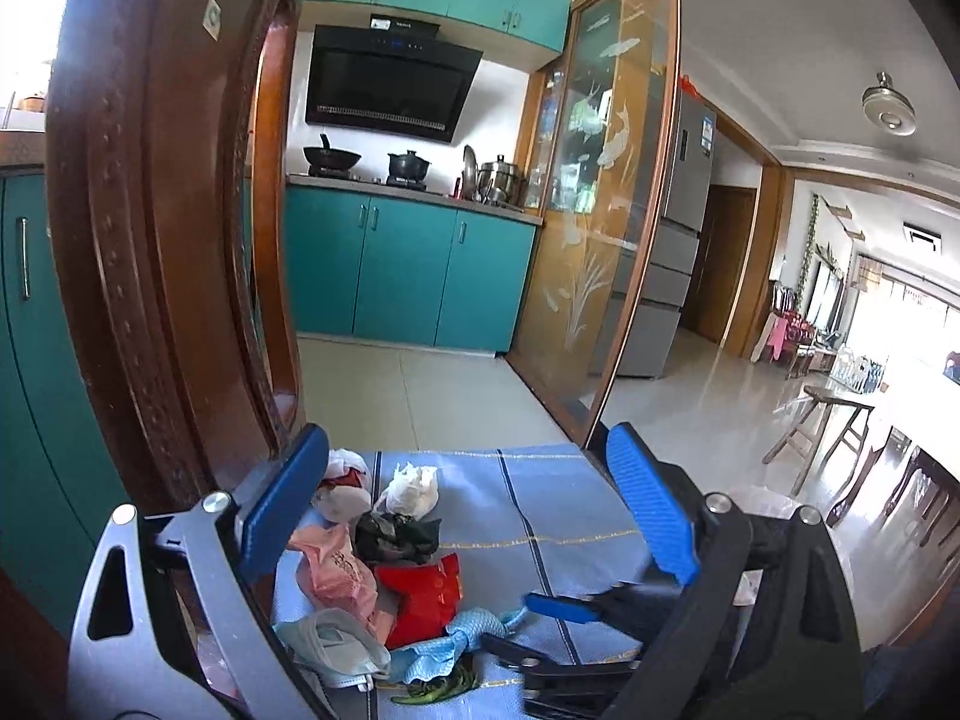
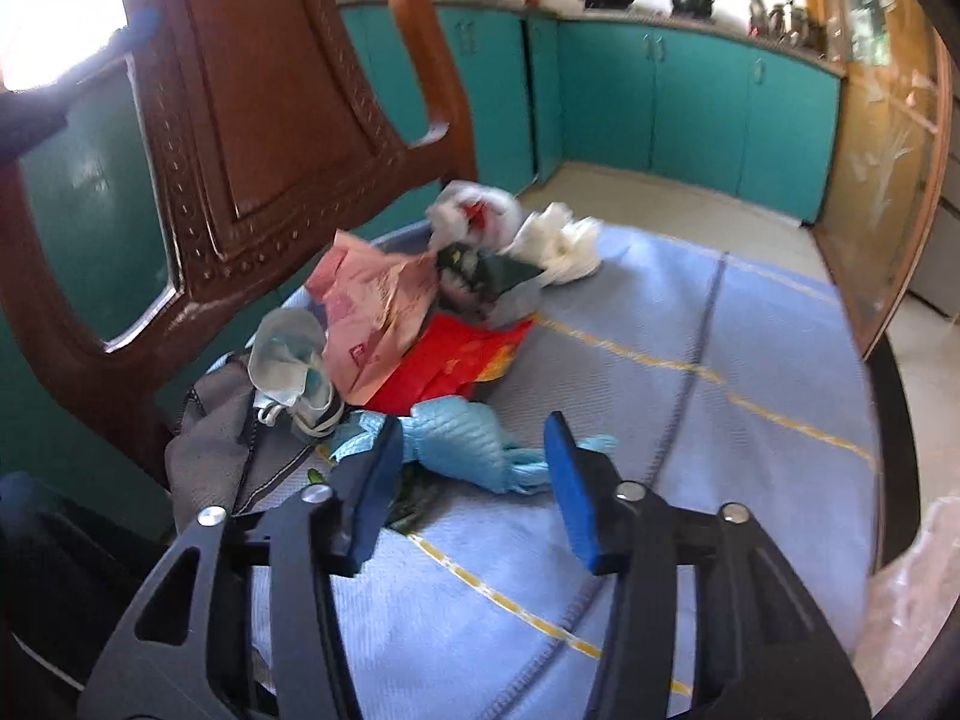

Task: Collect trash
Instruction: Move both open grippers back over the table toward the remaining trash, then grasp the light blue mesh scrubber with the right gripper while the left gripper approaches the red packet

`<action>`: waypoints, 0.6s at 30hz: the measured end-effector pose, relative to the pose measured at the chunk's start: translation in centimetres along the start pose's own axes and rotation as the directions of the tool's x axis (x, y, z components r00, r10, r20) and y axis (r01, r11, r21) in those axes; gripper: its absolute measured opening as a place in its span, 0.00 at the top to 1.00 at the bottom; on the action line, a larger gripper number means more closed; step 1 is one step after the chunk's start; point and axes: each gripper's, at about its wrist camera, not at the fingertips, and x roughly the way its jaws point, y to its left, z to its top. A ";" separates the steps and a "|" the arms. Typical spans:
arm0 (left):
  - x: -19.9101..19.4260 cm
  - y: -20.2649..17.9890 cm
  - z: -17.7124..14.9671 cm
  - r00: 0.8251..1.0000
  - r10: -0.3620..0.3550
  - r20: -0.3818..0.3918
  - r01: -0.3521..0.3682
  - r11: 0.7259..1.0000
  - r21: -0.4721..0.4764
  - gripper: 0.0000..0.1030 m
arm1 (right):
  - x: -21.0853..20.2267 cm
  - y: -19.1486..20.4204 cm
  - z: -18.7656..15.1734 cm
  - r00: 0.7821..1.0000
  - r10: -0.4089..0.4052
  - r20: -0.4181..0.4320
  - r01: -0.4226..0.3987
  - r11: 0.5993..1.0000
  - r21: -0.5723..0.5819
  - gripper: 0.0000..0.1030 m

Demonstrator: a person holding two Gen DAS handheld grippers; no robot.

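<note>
A pile of trash lies on a round table with a blue cloth (image 1: 540,516) (image 2: 750,420). It holds a white tissue wad (image 1: 414,489) (image 2: 561,243), a black wrapper (image 1: 396,537) (image 2: 480,279), a pink bag (image 1: 336,570) (image 2: 372,306), a red packet (image 1: 423,597) (image 2: 456,360), a face mask (image 1: 333,645) (image 2: 288,360) and a crumpled light-blue wipe (image 1: 462,642) (image 2: 474,444). My left gripper (image 1: 468,510) is open above the pile. My right gripper (image 2: 471,483) is open, its fingers either side of the light-blue wipe. Its fingers (image 1: 561,606) show in the left wrist view.
A carved wooden chair back (image 1: 168,240) (image 2: 270,120) stands at the table's left edge. A clear plastic bag (image 2: 918,600) hangs at the table's right edge. Teal kitchen cabinets (image 1: 408,276) and a glass sliding door (image 1: 594,210) lie beyond. Grey cloth (image 2: 222,450) lies beside the mask.
</note>
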 end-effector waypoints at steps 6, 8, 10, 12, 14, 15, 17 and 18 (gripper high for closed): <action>1.4 0.2 -0.7 0.997 0.031 -0.066 -0.031 1.000 0.000 0.09 | 2.5 -0.1 -0.3 0.997 0.014 -0.077 -0.015 1.000 -0.016 0.66; 1.9 0.5 -0.9 0.995 0.037 -0.096 -0.038 0.999 -0.009 0.09 | 1.9 -0.2 -0.4 0.997 0.025 -0.076 -0.026 1.000 -0.013 0.72; 2.5 0.6 -1.2 0.991 0.045 -0.124 -0.047 0.999 -0.014 0.09 | 0.5 -0.5 -0.7 0.998 0.008 -0.067 -0.010 1.000 -0.017 0.72; 3.1 0.7 -1.5 0.986 0.057 -0.157 -0.059 0.998 -0.008 0.14 | -1.1 -1.3 -1.4 0.997 -0.041 -0.064 0.039 0.999 -0.018 0.72; 4.1 0.6 -2.1 0.974 0.073 -0.212 -0.072 0.997 0.011 0.19 | -2.2 -2.4 -1.8 0.994 -0.085 -0.075 0.085 0.996 -0.003 0.72; 4.5 0.5 -2.3 0.969 0.079 -0.233 -0.076 0.997 0.020 0.23 | -3.0 -3.3 -2.0 0.992 -0.103 -0.078 0.105 0.994 0.013 0.72; 5.8 0.2 -3.2 0.950 0.094 -0.296 -0.085 0.995 0.042 0.30 | -4.2 -4.8 -2.4 0.989 -0.134 -0.067 0.137 0.990 0.044 0.72; 6.3 0.1 -3.6 0.940 0.099 -0.326 -0.087 0.995 0.049 0.34 | -4.8 -5.5 -2.6 0.987 -0.150 -0.059 0.153 0.986 0.062 0.72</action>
